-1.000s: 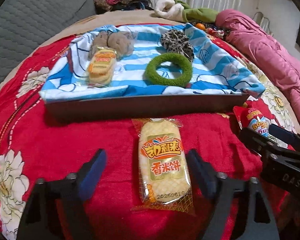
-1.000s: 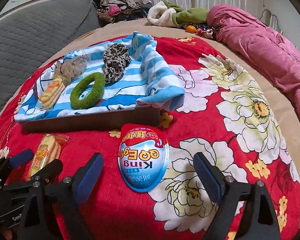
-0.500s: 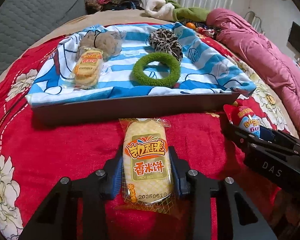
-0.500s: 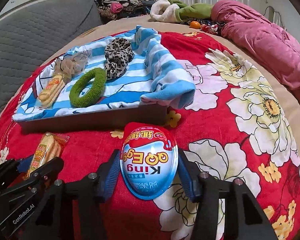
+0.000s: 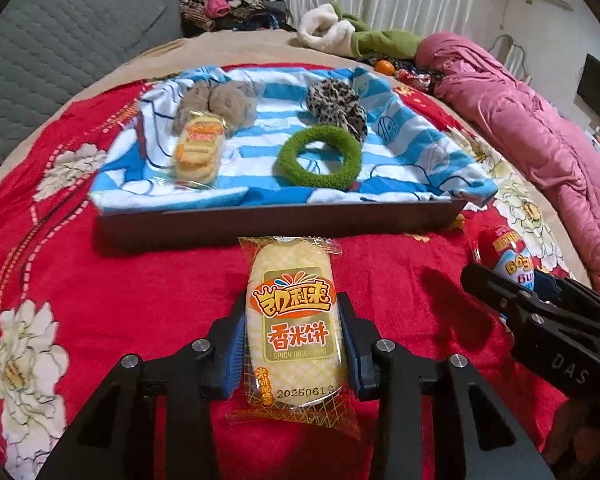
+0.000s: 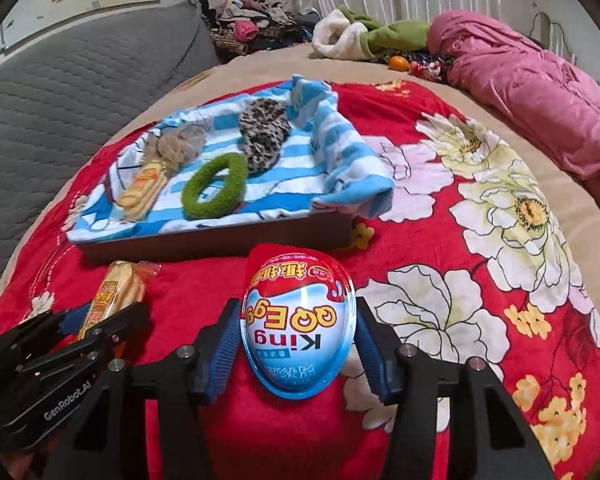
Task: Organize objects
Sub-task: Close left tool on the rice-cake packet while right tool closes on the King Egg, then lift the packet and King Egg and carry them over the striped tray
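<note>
**Two snacks pinched, tray just ahead**

Rice cracker packet point(image 5: 296, 320) pinched between blue pads point(image 5: 234, 354) of left gripper point(image 5: 294, 350), long axis running along the fingers and straight toward the tray point(image 5: 284, 222); printed date end nearest the camera, far end pointing at the tray's near wall. Egg-shaped snack pack point(image 6: 298, 320) pinched across its width in right gripper point(image 6: 296, 344), narrow red end aimed away toward the tray, rounded blue end nearest the camera, lettering upside down from this side. Both packs low over the red floral blanket point(image 6: 440, 240), just short of the tray; cannot tell whether either clears the blanket.

Tray dark-walled, lined with a blue-and-white striped towel point(image 5: 412, 160) spilling over its right corner. Lying on the towel: a second rice cracker packet point(image 5: 198, 150) at left, a brownish scrunchie point(image 5: 220, 102) touching its far end, a green ring scrunchie point(image 5: 319, 158) near the middle, a leopard scrunchie point(image 5: 336, 106) just behind it.

Blanket spread over a bed; grey quilted headboard point(image 6: 80, 80) at left, pink quilt point(image 6: 540, 92) along the right, heap of clothes point(image 6: 252, 26) and a white-and-green garment point(image 6: 356, 36) at the far end, pale curtain behind.

Both grippers angled downward and forward, side by side, left one visible at the lower left of the right wrist view, right one at the right edge of the left wrist view.
</note>
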`<state>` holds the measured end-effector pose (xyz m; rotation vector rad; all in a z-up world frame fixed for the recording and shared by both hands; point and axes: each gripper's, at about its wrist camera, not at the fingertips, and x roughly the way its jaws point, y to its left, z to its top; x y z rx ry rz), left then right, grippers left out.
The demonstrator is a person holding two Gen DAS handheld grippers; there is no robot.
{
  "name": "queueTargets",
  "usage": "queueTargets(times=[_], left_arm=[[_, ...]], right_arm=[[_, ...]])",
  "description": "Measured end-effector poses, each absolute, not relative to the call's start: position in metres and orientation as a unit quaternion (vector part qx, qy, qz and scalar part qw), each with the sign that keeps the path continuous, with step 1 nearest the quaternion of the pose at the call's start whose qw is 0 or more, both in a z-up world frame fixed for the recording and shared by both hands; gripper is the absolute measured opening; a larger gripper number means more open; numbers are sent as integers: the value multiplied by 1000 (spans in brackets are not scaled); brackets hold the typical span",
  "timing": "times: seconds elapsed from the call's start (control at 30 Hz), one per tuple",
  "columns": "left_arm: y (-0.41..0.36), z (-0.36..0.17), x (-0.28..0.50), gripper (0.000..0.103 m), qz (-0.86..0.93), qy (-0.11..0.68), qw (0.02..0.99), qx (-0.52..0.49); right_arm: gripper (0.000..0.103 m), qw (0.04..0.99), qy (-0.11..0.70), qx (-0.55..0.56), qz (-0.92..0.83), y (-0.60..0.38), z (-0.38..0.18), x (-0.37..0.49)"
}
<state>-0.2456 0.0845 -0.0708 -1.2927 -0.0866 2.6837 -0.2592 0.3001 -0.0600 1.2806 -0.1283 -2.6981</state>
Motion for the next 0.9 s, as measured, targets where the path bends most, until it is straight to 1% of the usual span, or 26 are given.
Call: queueTargets(times=[0.37,0.9], left_arm=[[68,-32,-218,41,912,-34,75,-401],[46,39,-182,41,934,-36,66,-349]], right_arm=[[54,86,-34,403,-911,284,-27,-231],[54,97,-9,347,-933,256,49,-192]])
